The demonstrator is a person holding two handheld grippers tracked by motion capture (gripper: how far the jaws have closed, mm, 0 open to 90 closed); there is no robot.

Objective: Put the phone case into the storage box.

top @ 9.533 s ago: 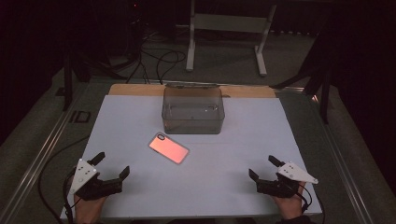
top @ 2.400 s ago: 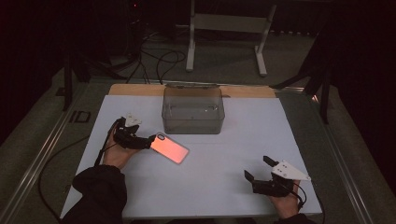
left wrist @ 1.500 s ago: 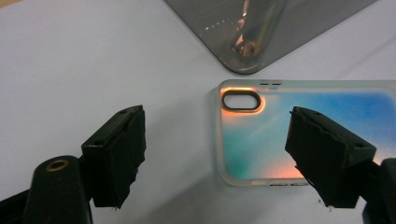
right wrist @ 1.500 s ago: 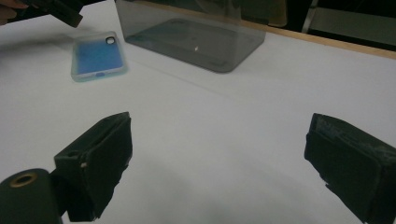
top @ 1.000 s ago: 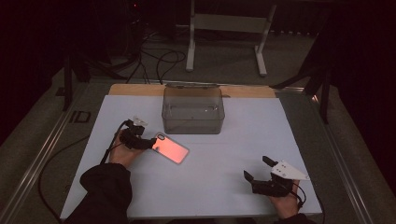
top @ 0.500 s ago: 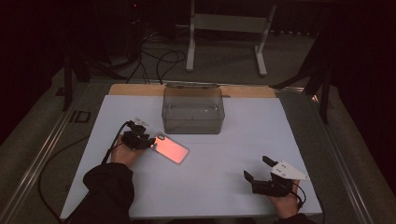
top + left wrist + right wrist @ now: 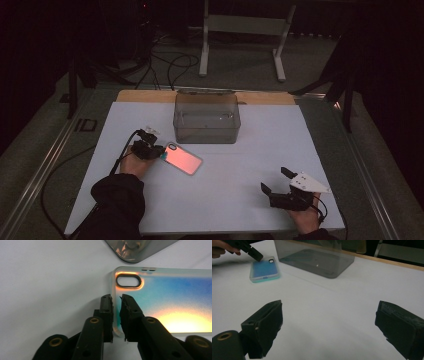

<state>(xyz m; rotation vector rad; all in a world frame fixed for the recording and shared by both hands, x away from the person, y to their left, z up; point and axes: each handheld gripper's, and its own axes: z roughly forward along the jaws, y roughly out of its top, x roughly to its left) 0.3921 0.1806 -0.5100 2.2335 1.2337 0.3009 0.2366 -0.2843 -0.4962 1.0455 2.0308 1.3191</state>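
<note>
A phone case (image 7: 182, 159) with a pink and blue sheen lies flat on the white table (image 7: 240, 205), in front of a clear plastic box (image 7: 206, 117). My left gripper (image 7: 159, 151) is at the case's left end. In the left gripper view its jaws have just been closing, and the left gripper (image 7: 116, 298) now pinches the rim of the phone case (image 7: 175, 297) just below the camera cut-out. My right gripper (image 7: 275, 180) rests near the table's front right edge. In the right gripper view the right gripper (image 7: 329, 315) is wide open with nothing between its jaws, and the phone case (image 7: 264, 270) lies far off.
The clear box (image 7: 317, 260) stands open-topped at the middle back of the table. A wooden strip (image 7: 145, 95) runs along the far edge. Cables and a metal stand (image 7: 240, 30) lie on the floor beyond. A small black object (image 7: 86, 125) sits off the left edge.
The left gripper's jaws have drawn together onto the case's left rim, with the hand barely shifting. The right gripper and the case have stayed where they were.
</note>
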